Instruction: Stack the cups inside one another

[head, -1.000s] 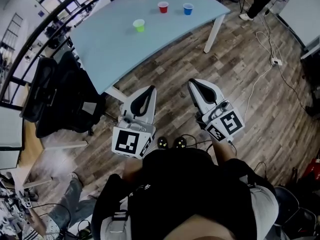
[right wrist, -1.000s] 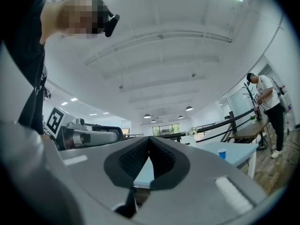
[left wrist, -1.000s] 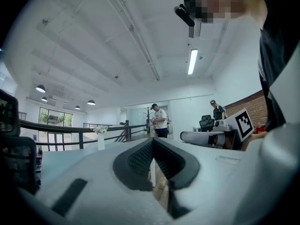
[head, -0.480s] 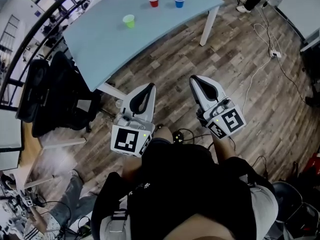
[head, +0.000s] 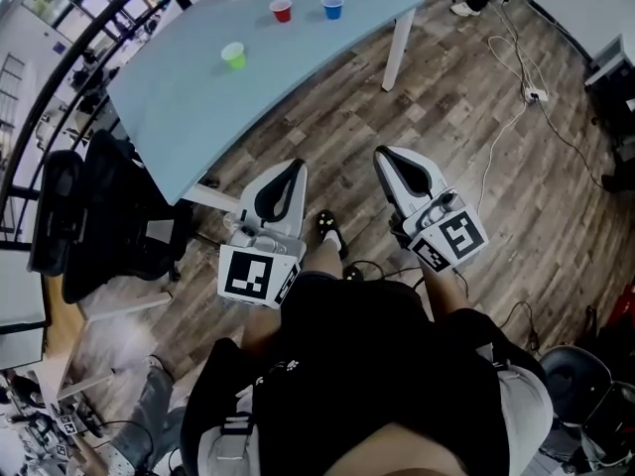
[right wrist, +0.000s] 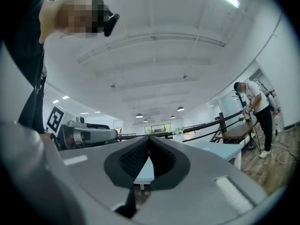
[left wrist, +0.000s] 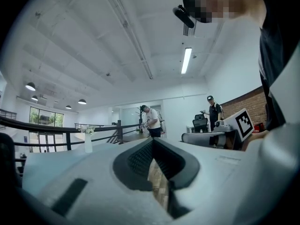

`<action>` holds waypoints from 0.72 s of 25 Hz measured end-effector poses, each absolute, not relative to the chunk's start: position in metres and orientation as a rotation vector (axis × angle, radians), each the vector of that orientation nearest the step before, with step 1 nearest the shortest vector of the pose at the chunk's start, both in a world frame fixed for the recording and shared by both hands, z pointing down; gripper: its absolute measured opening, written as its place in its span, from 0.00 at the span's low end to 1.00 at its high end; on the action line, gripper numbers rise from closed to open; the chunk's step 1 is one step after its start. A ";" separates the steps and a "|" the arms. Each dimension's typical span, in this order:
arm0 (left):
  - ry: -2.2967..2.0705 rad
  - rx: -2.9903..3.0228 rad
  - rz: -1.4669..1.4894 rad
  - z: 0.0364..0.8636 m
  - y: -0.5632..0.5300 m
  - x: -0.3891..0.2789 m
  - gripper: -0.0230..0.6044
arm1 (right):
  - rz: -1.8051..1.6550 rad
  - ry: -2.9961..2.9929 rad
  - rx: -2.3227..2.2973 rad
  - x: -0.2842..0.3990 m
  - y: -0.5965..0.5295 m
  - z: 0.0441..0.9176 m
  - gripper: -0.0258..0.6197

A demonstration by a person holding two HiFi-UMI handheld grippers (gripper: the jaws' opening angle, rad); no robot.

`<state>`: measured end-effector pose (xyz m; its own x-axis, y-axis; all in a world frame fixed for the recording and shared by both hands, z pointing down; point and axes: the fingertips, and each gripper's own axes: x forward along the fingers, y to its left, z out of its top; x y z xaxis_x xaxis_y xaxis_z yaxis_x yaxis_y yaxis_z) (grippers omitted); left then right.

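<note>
Head view showed the task's things well ahead of both grippers. The green cup (head: 234,56) stood towards the middle of the pale blue table (head: 179,117), and the red cup (head: 282,10) and blue cup (head: 332,7) sat side by side near its far right corner. All three looked upright, mouths up, though they were small in the picture. The left gripper (head: 291,170) and right gripper (head: 385,157) hung over plank flooring, short of the table's near edge and pointing towards it. The left seemed the nearer to the green cup.

Each gripper's jaws were closed tip to tip, with nothing between the dark ribbed pads. The cups looked like smooth, tapered plastic that would nest easily, and the tabletop was flat and matte.
</note>
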<state>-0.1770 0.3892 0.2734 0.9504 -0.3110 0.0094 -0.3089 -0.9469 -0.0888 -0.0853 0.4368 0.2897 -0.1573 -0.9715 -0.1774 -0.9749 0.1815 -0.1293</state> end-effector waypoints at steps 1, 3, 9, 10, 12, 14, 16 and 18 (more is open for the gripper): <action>0.471 -3.017 -0.028 0.273 0.384 -0.171 0.01 | 0.026 2.234 -1.886 -0.081 0.432 0.290 0.05; 0.454 -3.018 -0.013 0.271 0.374 -0.160 0.01 | 0.032 2.232 -1.898 -0.072 0.422 0.289 0.05; 0.425 -3.036 -0.010 0.273 0.339 -0.133 0.01 | 0.025 2.232 -1.920 -0.047 0.387 0.289 0.05; 0.421 -3.040 -0.014 0.274 0.333 -0.129 0.01 | 0.018 2.234 -1.919 -0.043 0.380 0.290 0.05; 0.422 -3.046 -0.018 0.275 0.320 -0.123 0.01 | 0.009 2.240 -1.917 -0.037 0.366 0.290 0.05; 0.425 -3.051 -0.016 0.274 0.305 -0.117 0.01 | 0.003 2.247 -1.914 -0.032 0.352 0.289 0.05; 0.429 -3.046 -0.017 0.271 0.292 -0.113 0.01 | -0.002 2.255 -1.907 -0.029 0.338 0.288 0.05; 0.437 -3.038 -0.021 0.269 0.279 -0.111 0.01 | -0.005 2.262 -1.902 -0.026 0.324 0.287 0.05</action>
